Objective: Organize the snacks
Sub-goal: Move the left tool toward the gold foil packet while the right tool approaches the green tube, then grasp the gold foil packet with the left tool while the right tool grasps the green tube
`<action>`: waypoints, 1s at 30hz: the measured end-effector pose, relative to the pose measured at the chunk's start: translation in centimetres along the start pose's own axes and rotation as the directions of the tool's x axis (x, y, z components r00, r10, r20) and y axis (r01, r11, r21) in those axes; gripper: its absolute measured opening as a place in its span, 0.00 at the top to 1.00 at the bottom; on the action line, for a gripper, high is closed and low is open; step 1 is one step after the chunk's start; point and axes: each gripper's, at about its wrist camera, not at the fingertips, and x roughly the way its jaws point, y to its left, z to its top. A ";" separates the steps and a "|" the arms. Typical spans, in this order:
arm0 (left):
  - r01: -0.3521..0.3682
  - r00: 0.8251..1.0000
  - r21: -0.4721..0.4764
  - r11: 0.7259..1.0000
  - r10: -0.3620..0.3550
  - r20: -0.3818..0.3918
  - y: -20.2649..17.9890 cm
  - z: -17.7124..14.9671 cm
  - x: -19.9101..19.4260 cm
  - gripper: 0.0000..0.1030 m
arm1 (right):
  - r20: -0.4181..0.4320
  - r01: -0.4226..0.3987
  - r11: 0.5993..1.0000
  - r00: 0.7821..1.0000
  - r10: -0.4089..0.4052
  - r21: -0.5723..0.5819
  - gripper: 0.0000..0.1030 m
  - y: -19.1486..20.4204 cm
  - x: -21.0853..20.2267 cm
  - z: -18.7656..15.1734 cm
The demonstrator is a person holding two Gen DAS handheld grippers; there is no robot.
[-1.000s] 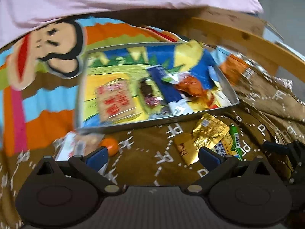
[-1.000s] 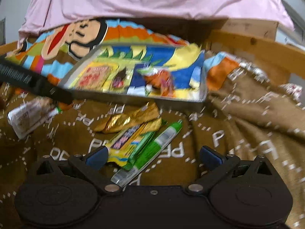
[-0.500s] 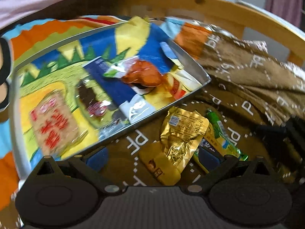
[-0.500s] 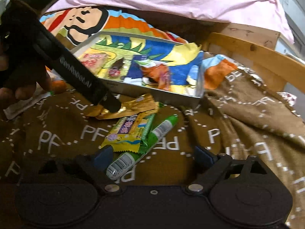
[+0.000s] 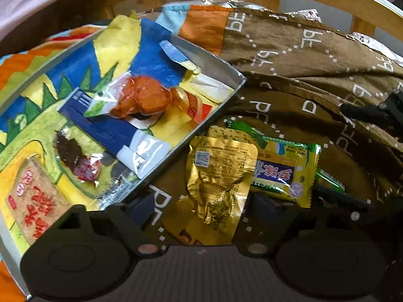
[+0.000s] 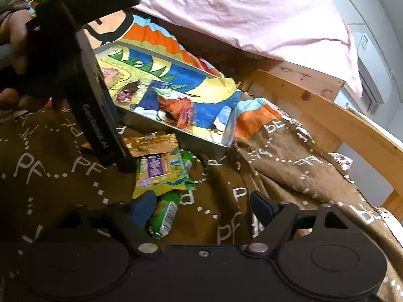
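Left gripper [image 5: 201, 207] moved onto gold packet [image 5: 220, 176], jaws spread; right gripper [image 6: 202, 205] spread; "PF" blanket [image 6: 277, 156].

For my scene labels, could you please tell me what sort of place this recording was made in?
Probably a bedroom: the snacks lie on a brown blanket spread over what looks like a bed, with a wooden bed rail alongside and pink bedding behind the metal tray.
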 end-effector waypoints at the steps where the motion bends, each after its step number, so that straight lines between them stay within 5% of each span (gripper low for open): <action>1: 0.013 1.000 -0.003 1.000 -0.013 -0.005 0.1 0.0 0.1 0.21 | -0.003 -0.012 1.000 1.000 0.012 0.001 0.31 0.1 0.0 0.0; 7: 0.051 0.998 -0.010 0.999 -0.051 -0.022 0.1 0.3 0.3 0.36 | -0.034 -0.150 0.982 0.987 0.154 0.116 0.50 -0.9 0.6 0.1; 14: 0.032 0.993 -0.138 0.990 -0.046 -0.105 0.3 0.4 -0.1 0.42 | -0.080 -0.223 0.948 0.966 0.246 0.228 0.76 -1.4 0.7 0.2; 22: -0.018 0.978 -0.342 0.939 -0.055 -0.203 0.2 -0.8 -1.9 0.42 | -0.143 -0.222 0.935 0.952 0.269 0.278 0.80 -2.4 0.0 0.6; 30: -0.029 0.977 -0.330 0.943 -0.043 -0.209 0.3 -0.8 -1.3 0.33 | -0.097 -0.226 0.949 0.963 0.252 0.222 0.68 -2.0 1.1 0.3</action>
